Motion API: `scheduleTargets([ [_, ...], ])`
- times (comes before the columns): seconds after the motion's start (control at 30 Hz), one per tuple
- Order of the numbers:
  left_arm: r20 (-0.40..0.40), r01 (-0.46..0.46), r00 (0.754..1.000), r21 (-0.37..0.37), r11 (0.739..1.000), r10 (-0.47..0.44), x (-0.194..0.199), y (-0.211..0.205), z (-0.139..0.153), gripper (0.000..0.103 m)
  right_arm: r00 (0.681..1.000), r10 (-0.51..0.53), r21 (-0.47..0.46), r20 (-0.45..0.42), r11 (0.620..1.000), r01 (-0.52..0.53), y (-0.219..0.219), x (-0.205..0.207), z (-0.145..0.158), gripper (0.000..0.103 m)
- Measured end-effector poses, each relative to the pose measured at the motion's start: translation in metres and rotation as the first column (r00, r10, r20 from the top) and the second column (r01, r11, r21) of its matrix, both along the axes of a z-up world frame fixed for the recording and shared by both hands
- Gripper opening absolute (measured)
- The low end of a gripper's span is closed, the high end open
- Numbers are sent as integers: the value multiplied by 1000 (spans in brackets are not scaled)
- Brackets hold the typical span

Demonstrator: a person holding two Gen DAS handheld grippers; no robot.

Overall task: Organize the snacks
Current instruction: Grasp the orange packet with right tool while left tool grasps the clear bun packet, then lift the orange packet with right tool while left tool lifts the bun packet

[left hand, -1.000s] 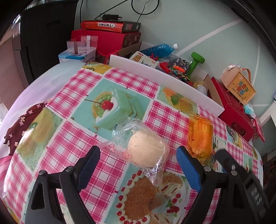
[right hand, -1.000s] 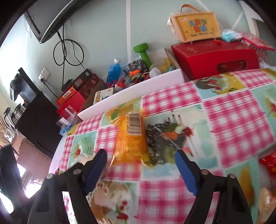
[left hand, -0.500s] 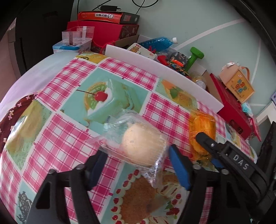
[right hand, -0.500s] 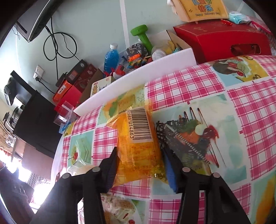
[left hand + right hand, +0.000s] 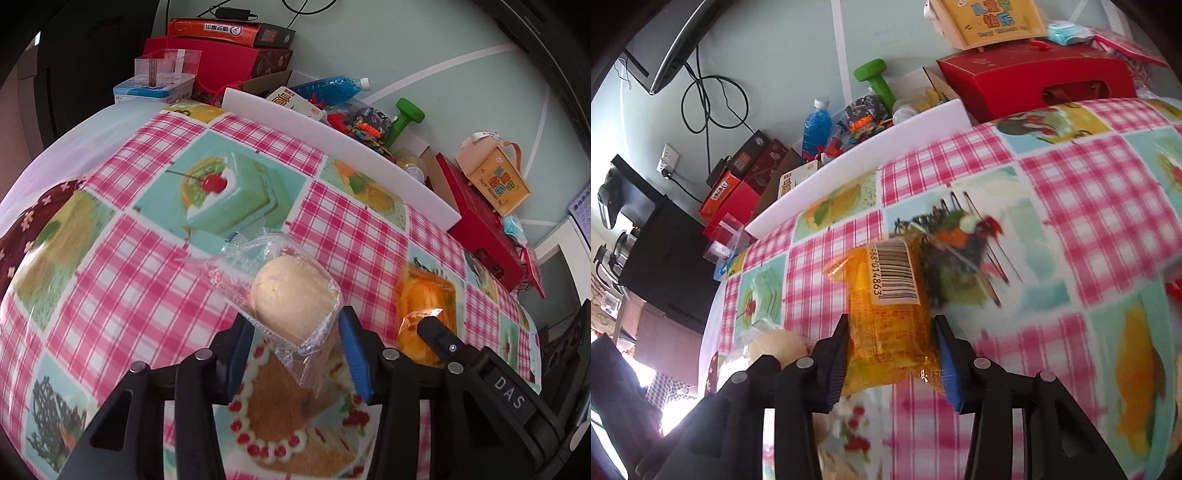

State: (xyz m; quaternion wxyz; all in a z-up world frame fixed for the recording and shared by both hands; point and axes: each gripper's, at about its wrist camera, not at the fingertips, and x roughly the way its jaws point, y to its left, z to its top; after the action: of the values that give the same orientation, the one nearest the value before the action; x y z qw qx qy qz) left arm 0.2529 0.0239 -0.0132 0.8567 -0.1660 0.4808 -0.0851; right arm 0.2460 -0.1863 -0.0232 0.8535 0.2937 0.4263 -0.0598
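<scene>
Two snacks are in play, one for each tool. The left tool (image 5: 295,343) is closing, and the pale round bun in its clear wrapper (image 5: 291,299) already sits between the blue pads, which press on its near half; the rest of the bun reaches forward past the fingertips. The right tool (image 5: 890,354) is also closing on the orange snack packet (image 5: 886,314), its pads tight on the two long sides. The packet's long axis runs straight ahead along the fingers, with the barcode end farthest from the tool. Both snacks are just over the checked tabletop (image 5: 140,266), the packet to the right of the left tool.
</scene>
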Motion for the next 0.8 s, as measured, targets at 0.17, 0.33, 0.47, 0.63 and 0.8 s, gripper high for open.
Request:
scheduleTargets([
  [0.17, 0, 22, 1000, -11, 1000, -22, -26, 0, 0, 42, 1000, -5, -37, 1, 999, 5, 4, -29, 16, 46],
  [0.33, -34, 39, 999, -21, 999, -40, -41, 0, 1, 41, 1000, -2, -78, -16, 997, 1, 10, -58, 25, 46],
  [0.47, -59, 52, 997, -18, 999, -53, -54, 0, 2, 41, 998, 0, -87, -67, 996, -6, 13, -81, 17, 45],
  [0.63, -80, 64, 995, -23, 998, -66, -72, 4, 3, 41, 994, 8, -63, -112, 998, -15, 15, -104, 6, 45],
  [0.8, -79, 46, 996, -13, 999, -47, -75, 11, 6, 67, 993, 21, -59, -117, 998, -28, 13, -109, 6, 46],
])
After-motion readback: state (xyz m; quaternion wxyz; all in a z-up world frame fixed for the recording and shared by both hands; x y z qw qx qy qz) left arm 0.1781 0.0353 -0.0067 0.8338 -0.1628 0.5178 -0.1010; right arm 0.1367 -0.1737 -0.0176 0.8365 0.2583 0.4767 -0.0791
